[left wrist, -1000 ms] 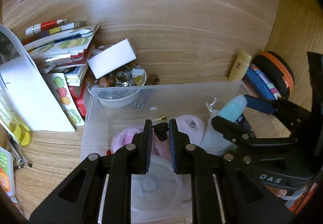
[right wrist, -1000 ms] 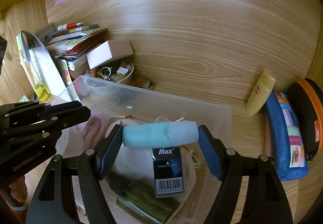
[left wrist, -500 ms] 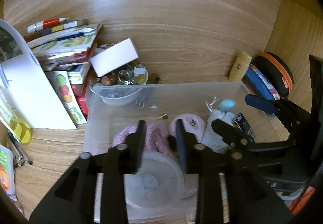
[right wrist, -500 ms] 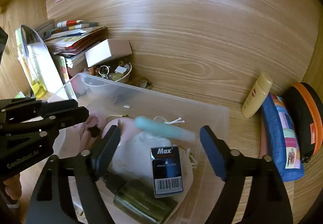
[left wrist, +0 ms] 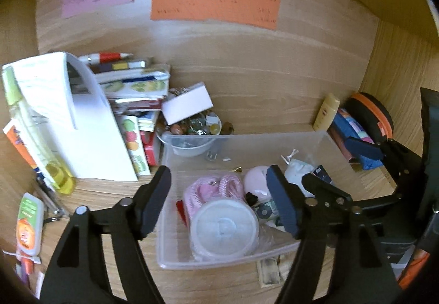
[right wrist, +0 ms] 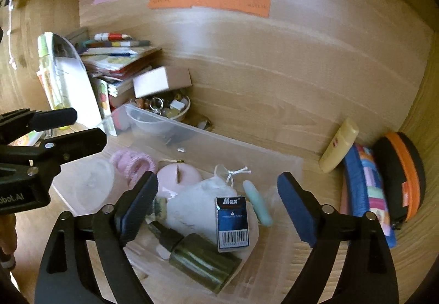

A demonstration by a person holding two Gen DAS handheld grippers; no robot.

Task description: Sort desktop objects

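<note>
A clear plastic bin (left wrist: 247, 142) (right wrist: 219, 139) sits on the wooden desk and holds several small things. In the right wrist view a teal tube (right wrist: 257, 203) lies in it beside a blue Max staple box (right wrist: 232, 223), a white pouch (right wrist: 197, 202), a dark green bottle (right wrist: 200, 257) and a pink hair tie (right wrist: 134, 164). In the left wrist view a round clear lid (left wrist: 223, 227) and the pink hair tie (left wrist: 214, 189) show. My left gripper (left wrist: 219, 202) is open and empty above the bin. My right gripper (right wrist: 216, 205) is open and empty above the bin.
A stack of books and pens (left wrist: 129, 84) and a white folder (left wrist: 82, 125) stand at the left. A bowl of trinkets (left wrist: 192, 128) with a white box (left wrist: 186, 106) sits behind the bin. A yellow tube (right wrist: 338, 145) and pencil cases (right wrist: 370, 189) lie at the right.
My right gripper let go of the teal tube, which fell into the bin. My left gripper opened wide. Both grippers have pulled back and up.
</note>
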